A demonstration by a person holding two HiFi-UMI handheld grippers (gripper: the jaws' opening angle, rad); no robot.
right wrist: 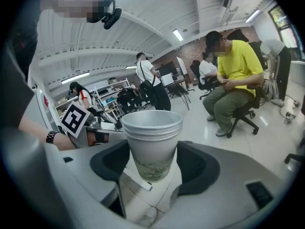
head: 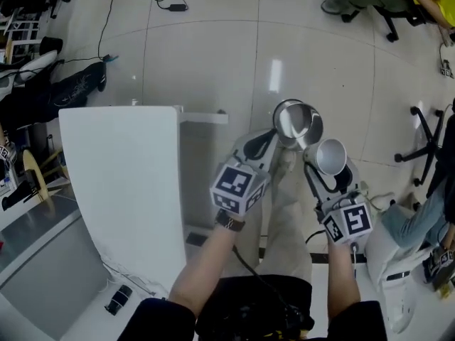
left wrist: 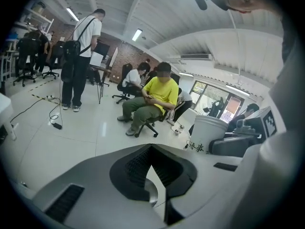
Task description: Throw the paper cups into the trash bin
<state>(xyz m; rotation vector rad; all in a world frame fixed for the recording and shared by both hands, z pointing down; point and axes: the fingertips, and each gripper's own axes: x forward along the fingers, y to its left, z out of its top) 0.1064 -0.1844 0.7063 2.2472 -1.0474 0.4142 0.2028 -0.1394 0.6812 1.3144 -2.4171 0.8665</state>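
A stack of white paper cups point(right wrist: 151, 137) stands upright between the dark pads of my right gripper point(right wrist: 152, 162), which is shut on it. In the head view the paper cups point(head: 330, 156) hang just right of a shiny round metal trash bin point(head: 298, 123) on the floor, near its rim, with my right gripper point(head: 328, 169) below them. My left gripper point(head: 269, 142) reaches to the bin's left rim. In its own view my left gripper point(left wrist: 151, 149) has its jaws meeting at the tips with nothing between them. The cups point(left wrist: 206, 132) show at that view's right.
A white table point(head: 121, 183) stands at the left. Office chairs point(head: 426, 144) and a seated person's leg point(head: 426, 219) are at the right, and cables point(head: 167, 2) lie on the far floor. A seated person in yellow point(left wrist: 159, 92) and a standing person point(left wrist: 83, 56) are farther off.
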